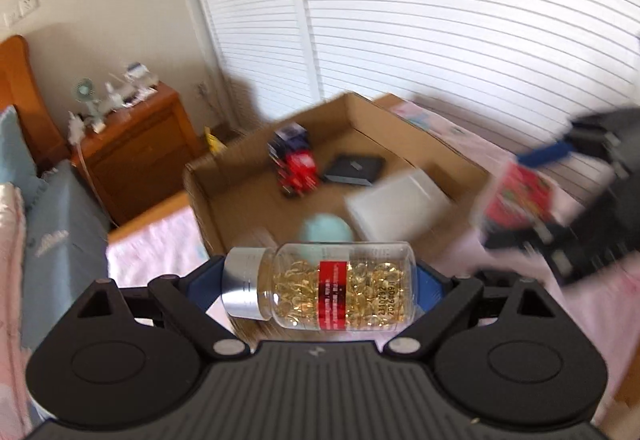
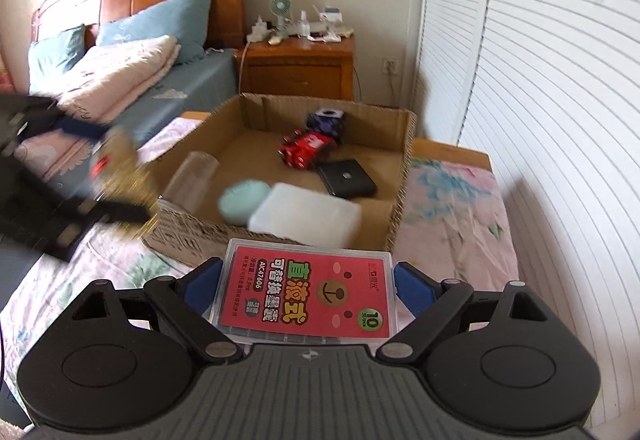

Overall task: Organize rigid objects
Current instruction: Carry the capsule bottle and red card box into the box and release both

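The capsule bottle (image 1: 320,286) lies crosswise between the blue pads of the left gripper (image 1: 320,288), clamped end to end, long axis level, silver cap toward the picture's left, held in the air just short of the cardboard box (image 1: 248,180). The red refill case (image 2: 308,296) sits flat and gripped by its side edges in the wide-spread right gripper (image 2: 308,294). Both seem to be mid-carry; next each must clear the near wall and drop onto bare floor beside the toy truck (image 2: 306,150).
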{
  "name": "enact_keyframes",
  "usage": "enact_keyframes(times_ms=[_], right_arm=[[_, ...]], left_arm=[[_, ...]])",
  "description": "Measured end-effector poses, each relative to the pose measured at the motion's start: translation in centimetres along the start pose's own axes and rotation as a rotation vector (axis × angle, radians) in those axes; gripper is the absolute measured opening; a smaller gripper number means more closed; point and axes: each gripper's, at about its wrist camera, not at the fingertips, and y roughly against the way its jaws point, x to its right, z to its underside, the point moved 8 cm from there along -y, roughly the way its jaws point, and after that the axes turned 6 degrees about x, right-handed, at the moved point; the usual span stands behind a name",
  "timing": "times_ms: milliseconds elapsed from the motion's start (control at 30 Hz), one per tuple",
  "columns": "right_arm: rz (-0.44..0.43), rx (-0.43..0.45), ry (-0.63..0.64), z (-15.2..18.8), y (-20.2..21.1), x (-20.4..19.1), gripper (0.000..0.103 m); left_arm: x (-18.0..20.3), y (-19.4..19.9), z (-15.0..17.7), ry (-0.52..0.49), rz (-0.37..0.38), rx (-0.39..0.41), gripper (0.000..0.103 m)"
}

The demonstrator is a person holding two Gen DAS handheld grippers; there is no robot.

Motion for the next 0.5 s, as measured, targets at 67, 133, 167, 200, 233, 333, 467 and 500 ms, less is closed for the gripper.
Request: enact_keyframes(times_ms=[67, 133, 167, 200, 233, 333, 467, 500], right_arm=[[-0.008, 0.006, 0.001, -0.2, -0.1, -0.3, 0.094], [-0.019, 0.011, 0.0, -0.4, 0.0, -0.6, 0.094], [-0.019, 0.014, -0.001, -0.5, 0.0, -0.6, 0.094], [-0.02, 0.017, -0.002, -0.7, 0.1, -0.7, 0.094], [-0.022, 0.019, -0.002, -0.8, 0.1, -0.7, 0.094], [-0.024, 0.026, -0.006, -1.2, 0.3, -0.8, 0.094], [-0.021, 0.027, 0.006, -1.6, 0.1, -0.7, 0.094], [-0.019, 0.026, 0.008, -1.8, 0.0, -0.6, 0.094]], left_arm=[[-0.9, -1.4, -1.4, 0.011, -0.014, -0.002, 0.093], [-1.7, -3.0, -2.6, 0.022, -0.017, -0.012, 0.093], [-2.1, -3.9, -3.0, 0.03, -0.023, -0.02, 0.093], [-2.4, -4.8, -3.4, 0.036, -0.026, -0.029, 0.093], [-2.7, -5.7, -3.6, 0.039, -0.03, -0.042, 0.093], [-3.4, -7.9, -3.9, 0.058, -0.047, -0.082, 0.093], [-4.3, -9.8, -4.0, 0.096, -0.085, -0.088, 0.094], [-4.5, -10.0, -4.0, 0.107, -0.103, -0.085, 0.094]])
